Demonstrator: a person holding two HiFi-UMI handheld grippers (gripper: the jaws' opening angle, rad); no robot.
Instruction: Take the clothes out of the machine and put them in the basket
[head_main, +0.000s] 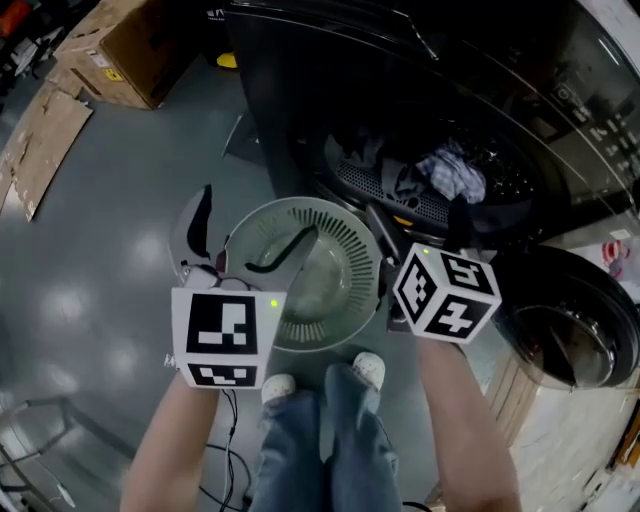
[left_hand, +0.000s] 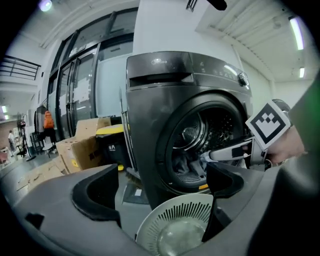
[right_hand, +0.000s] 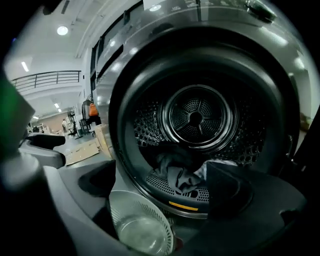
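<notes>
A dark front-loading machine (head_main: 420, 110) stands with its door open. Inside its drum lie clothes: a dark grey garment (right_hand: 181, 175) and a checked blue-white one (head_main: 452, 172). On the floor before the machine sits a round pale slatted basket (head_main: 312, 268), with nothing in it. My left gripper (head_main: 225, 240) hovers over the basket's left rim, open, nothing between its jaws. At the drum's mouth my right gripper (head_main: 425, 235) is open, just short of the clothes. Its jaws frame the grey garment in the right gripper view.
The machine's round door (head_main: 565, 335) hangs open at the right. Cardboard boxes (head_main: 110, 45) and flat cardboard (head_main: 40, 150) lie at the far left on the grey floor. My feet (head_main: 325, 378) stand right behind the basket. A metal frame (head_main: 30, 450) is at lower left.
</notes>
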